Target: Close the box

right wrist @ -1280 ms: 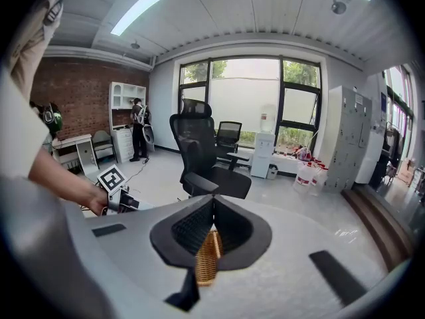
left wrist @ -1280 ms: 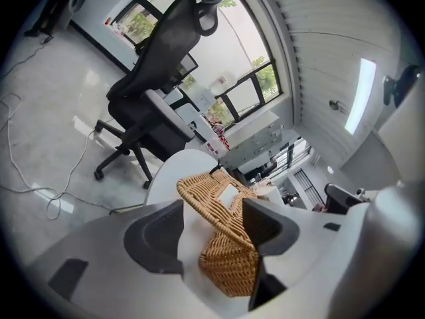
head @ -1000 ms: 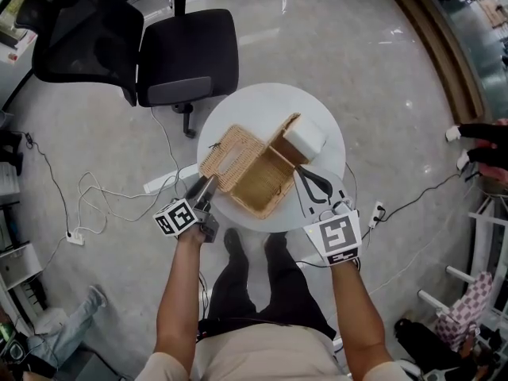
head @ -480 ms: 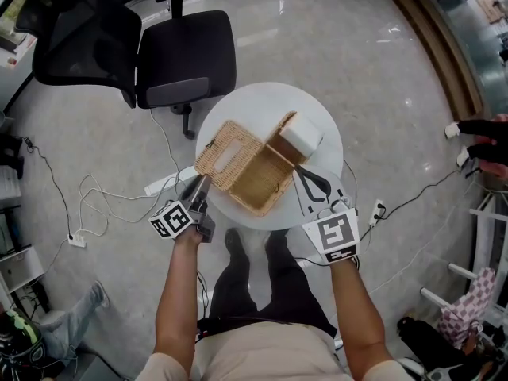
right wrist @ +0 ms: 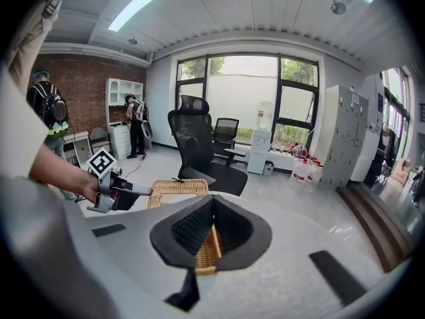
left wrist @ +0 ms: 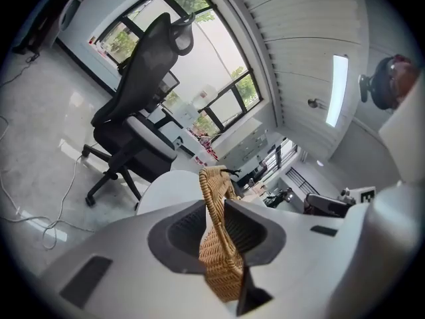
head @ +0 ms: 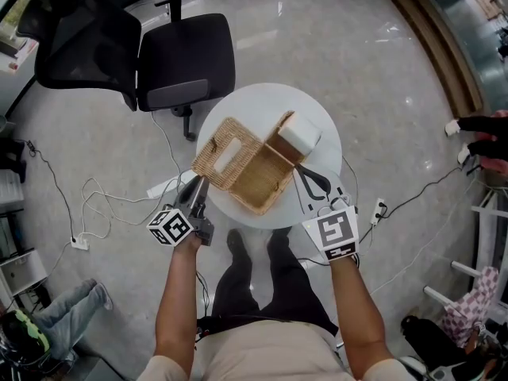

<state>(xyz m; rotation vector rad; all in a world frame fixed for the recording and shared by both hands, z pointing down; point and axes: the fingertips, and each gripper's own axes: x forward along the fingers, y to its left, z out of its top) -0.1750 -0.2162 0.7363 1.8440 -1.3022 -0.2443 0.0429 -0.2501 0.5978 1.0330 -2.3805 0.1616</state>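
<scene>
An open wicker box (head: 263,182) sits on the round white table (head: 262,105), its lid (head: 225,153) swung out to the left. A white block (head: 298,136) lies at the box's far right corner. My left gripper (head: 198,190) is at the lid's near corner. In the left gripper view the lid's woven edge (left wrist: 216,205) stands between the jaws of the left gripper (left wrist: 220,244), which are closing and pressing on it. My right gripper (head: 305,177) is at the box's right wall, and in the right gripper view a strip of wicker rim (right wrist: 209,248) shows between its nearly closed jaws.
A black office chair (head: 171,54) stands just beyond the table on the left. Cables (head: 103,197) and a power strip (head: 163,187) trail over the floor on the left. My legs are under the table's near edge. A person's shoes (head: 476,133) show at the far right.
The left gripper's marker cube has slid a little down and to the left while its jaws narrowed onto the lid corner. The right gripper and the box have hardly moved.
</scene>
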